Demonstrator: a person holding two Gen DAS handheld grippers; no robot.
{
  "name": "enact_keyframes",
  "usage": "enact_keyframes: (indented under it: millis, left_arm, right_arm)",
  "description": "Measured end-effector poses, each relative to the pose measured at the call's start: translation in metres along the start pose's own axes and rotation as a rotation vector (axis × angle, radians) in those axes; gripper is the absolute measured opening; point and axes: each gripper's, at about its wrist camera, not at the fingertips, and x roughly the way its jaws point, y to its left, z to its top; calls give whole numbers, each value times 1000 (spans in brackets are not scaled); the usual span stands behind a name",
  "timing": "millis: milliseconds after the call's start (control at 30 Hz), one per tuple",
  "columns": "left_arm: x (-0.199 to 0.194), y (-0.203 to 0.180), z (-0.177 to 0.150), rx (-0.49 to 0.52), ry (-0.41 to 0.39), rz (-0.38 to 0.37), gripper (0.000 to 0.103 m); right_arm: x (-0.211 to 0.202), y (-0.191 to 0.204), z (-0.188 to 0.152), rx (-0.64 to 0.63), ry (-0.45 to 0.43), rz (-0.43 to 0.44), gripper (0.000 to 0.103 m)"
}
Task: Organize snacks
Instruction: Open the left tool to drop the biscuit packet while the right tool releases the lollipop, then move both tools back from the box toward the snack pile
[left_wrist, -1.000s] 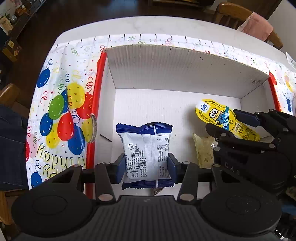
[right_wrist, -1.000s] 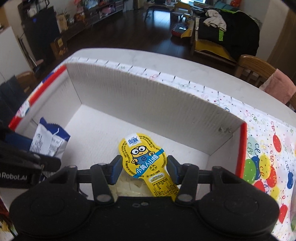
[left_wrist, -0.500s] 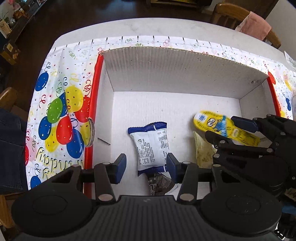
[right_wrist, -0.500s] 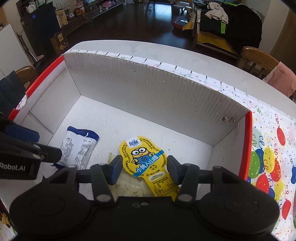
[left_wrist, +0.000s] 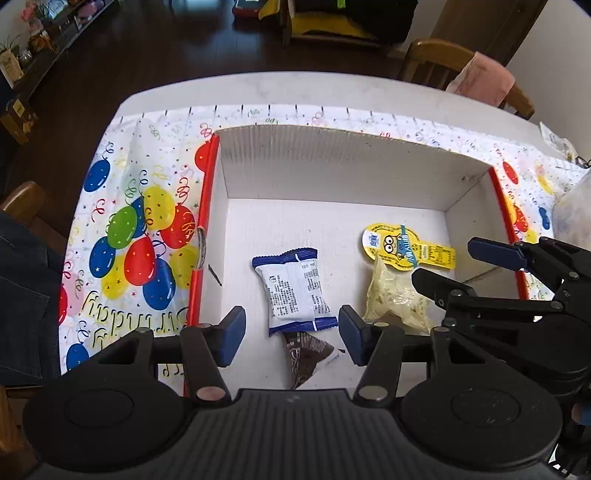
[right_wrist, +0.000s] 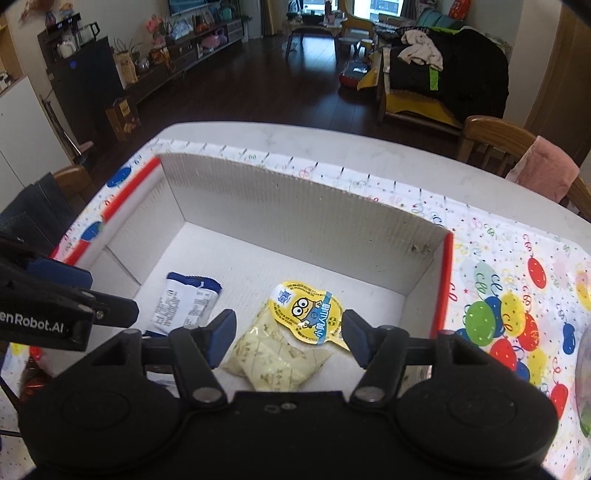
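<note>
A white cardboard box (left_wrist: 332, 170) with red rims holds the snacks. A blue-and-white packet (left_wrist: 293, 290) lies on its floor, also in the right wrist view (right_wrist: 188, 302). A yellow minion pouch (left_wrist: 404, 247) (right_wrist: 308, 314) lies flat beside a pale yellow bag (left_wrist: 393, 299) (right_wrist: 273, 356). A brown wrapper (left_wrist: 304, 350) lies near the front. My left gripper (left_wrist: 291, 336) is open and empty above the blue packet. My right gripper (right_wrist: 288, 338) is open and empty above the minion pouch; it shows in the left wrist view (left_wrist: 469, 262).
The box stands on a balloon-print tablecloth (left_wrist: 125, 236) over a white table (right_wrist: 332, 144). A wooden chair with a pink cloth (right_wrist: 532, 166) stands at the far right. A clear object (left_wrist: 572, 210) sits at the right edge.
Both grippers opened and dropped their snacks: the blue packet and the minion pouch now lie on the box floor. Both grippers have pulled up and back from the box.
</note>
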Motion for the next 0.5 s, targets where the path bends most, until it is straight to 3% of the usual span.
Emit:
enact_keyframes:
  millis: [200, 300, 500]
  left_arm:
    - [-23, 2, -14, 9, -54, -23, 57]
    - [-35, 4, -22, 13, -90, -40, 64]
    - [-58, 8, -39, 24, -141, -59, 65]
  right_arm:
    - [-29, 9, -9, 16, -48, 13, 66]
    - [-43, 14, -15, 23, -73, 19, 68]
    - [-68, 21, -25, 57, -115, 40, 72]
